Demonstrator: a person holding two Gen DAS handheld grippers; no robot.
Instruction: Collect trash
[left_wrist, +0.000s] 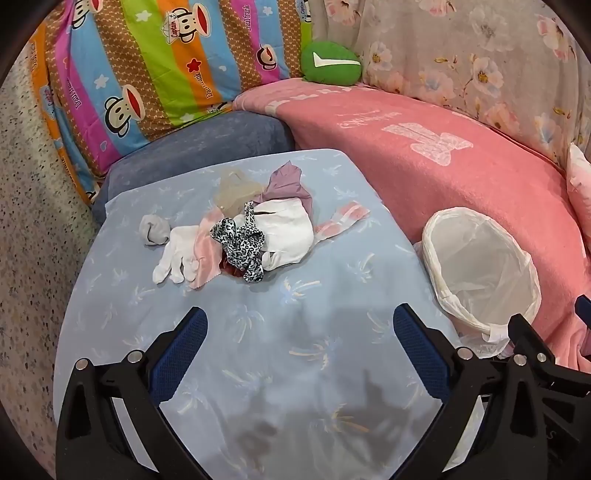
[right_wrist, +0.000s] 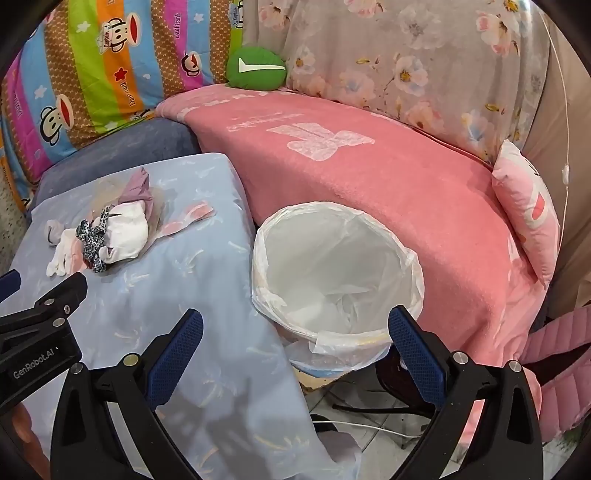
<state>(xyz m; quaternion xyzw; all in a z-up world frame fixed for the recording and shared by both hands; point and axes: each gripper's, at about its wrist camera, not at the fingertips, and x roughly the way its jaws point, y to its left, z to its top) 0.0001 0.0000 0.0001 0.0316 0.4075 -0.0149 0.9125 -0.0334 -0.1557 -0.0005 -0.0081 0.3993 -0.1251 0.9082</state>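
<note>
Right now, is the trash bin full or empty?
Empty. The right wrist view looks into the trash bin and shows only its bare white liner; the scraps lie on the table.

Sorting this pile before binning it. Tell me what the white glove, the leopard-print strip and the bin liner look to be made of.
White glove: soft matte knit fabric, probably cotton; limp fingers, no shine.
Leopard-print strip: thin woven or satin-like cloth, apparently; it twists and knots like ribbon.
Bin liner: thin translucent white plastic film; glossy crinkles, rim folded over the bin.
</note>
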